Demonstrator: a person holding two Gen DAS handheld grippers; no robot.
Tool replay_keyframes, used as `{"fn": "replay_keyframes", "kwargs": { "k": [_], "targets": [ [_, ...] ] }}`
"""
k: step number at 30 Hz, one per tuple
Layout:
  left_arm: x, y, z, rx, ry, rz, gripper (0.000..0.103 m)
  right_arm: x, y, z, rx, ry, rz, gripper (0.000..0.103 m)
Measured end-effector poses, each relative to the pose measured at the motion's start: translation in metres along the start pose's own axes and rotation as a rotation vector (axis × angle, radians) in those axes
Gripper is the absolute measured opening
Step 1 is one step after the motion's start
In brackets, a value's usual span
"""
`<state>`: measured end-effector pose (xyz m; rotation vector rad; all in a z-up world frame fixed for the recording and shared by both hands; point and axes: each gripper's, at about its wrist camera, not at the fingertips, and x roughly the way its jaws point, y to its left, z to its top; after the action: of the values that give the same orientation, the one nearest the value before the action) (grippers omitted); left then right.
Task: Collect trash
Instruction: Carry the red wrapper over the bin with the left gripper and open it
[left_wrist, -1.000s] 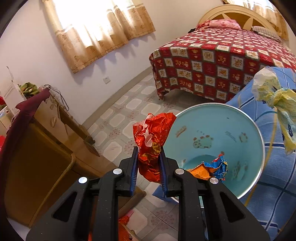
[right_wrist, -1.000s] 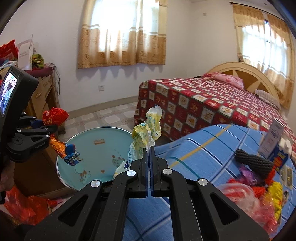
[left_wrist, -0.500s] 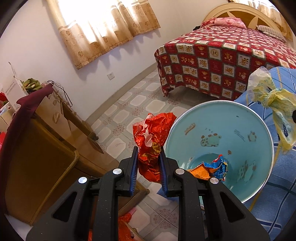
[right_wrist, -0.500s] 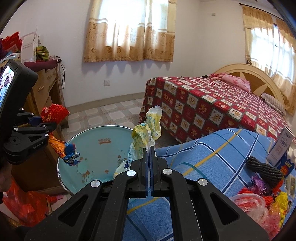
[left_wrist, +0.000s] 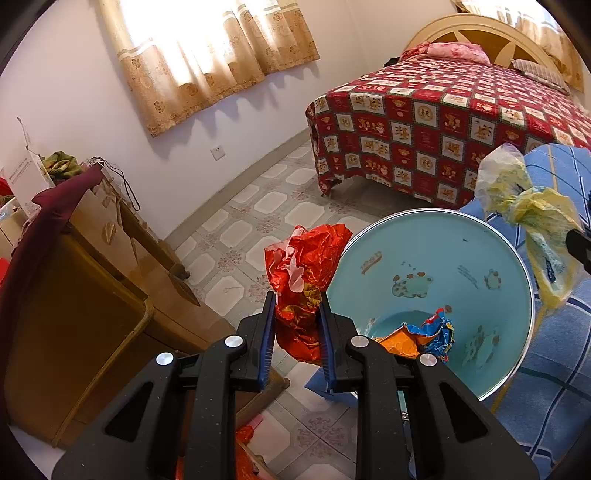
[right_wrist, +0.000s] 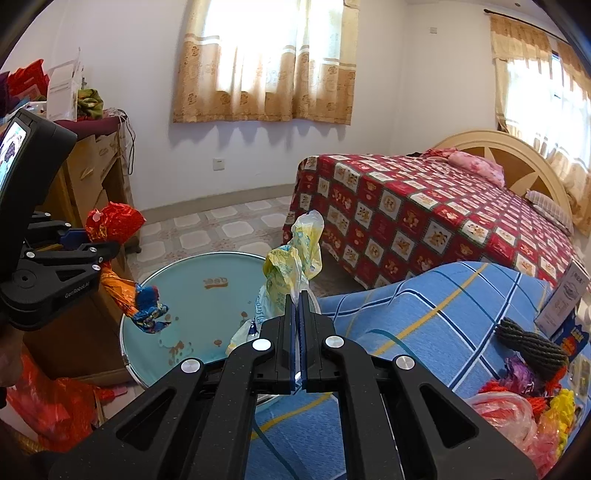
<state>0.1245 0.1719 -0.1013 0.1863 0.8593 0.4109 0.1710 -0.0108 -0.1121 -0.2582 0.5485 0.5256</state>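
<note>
Your left gripper (left_wrist: 297, 314) clamps the red wrapper (left_wrist: 306, 273) just outside the bin (left_wrist: 498, 251) rim. Your right gripper (right_wrist: 295, 306) is pinched tight on the yellow bag (right_wrist: 291, 266), held at the bin's opposite edge. An orange-blue wrapper (left_wrist: 421, 332) lies inside the bin, beside the blue cloth (right_wrist: 424, 314).

bin (left_wrist: 480, 258) floor partly hidden beneath wrappers (left_wrist: 417, 336).
</note>
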Motion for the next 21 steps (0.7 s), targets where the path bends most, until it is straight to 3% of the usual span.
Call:
{"fn": "replay_keyframes", "kwargs": {
  "k": [21],
  "targets": [
    [-0.005, -0.002, 0.000, -0.002, -0.009, -0.014, 0.021, 0.018, 0.009, 0.001, -0.032, 0.043, 0.026, 0.002]
  ]
}}
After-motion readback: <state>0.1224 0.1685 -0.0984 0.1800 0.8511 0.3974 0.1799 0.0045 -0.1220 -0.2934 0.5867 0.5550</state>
